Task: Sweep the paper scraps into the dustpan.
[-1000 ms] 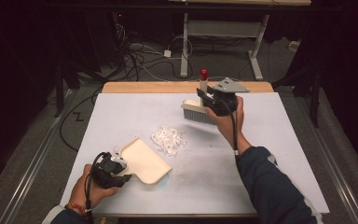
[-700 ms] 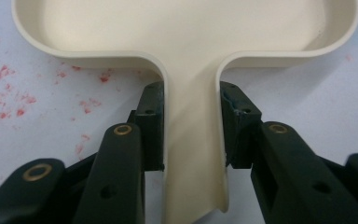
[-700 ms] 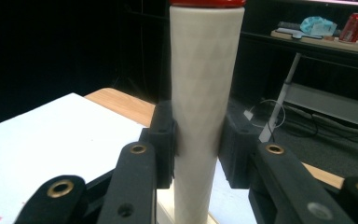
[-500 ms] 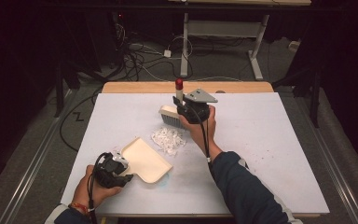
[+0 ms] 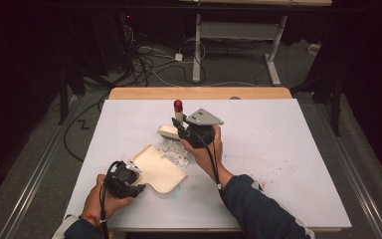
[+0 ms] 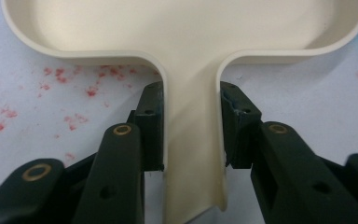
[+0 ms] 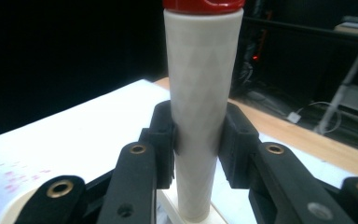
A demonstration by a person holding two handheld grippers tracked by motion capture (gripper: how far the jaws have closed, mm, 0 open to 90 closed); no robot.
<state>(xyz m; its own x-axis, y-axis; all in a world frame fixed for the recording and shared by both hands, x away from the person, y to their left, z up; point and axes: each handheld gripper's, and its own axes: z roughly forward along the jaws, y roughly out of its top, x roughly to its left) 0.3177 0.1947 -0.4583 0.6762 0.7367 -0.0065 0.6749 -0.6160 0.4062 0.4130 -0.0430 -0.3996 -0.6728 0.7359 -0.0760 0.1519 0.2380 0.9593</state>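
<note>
On the white worktop (image 5: 288, 149), toward its near-left corner, the left gripper (image 5: 124, 180) is clamped on the handle (image 6: 193, 154) of a cream dustpan (image 5: 158, 168); in the left gripper view both black jaws press against the two sides of this narrow handle, and the wide tray of the pan opens away from them. The pan lies flat, with its open mouth turned toward the middle of the worktop. Just beyond this mouth there is a small heap of white paper scraps (image 5: 175, 150), and it touches or almost touches the pan's edge (I cannot tell which). The right gripper (image 5: 185, 130) is over the middle of the worktop, a little toward the far edge, and it grips the upright handle of a cream brush (image 5: 170, 130); this handle (image 7: 196, 112) is a pale cylinder with a red cap (image 5: 178, 105), and the jaws are closed on it from both sides. The head of the brush sits low at the far side of the scraps. Faint red specks (image 6: 51, 93) are scattered on the worktop surface beside the pan. A bare wooden strip (image 5: 199, 93) runs along the far edge.
</note>
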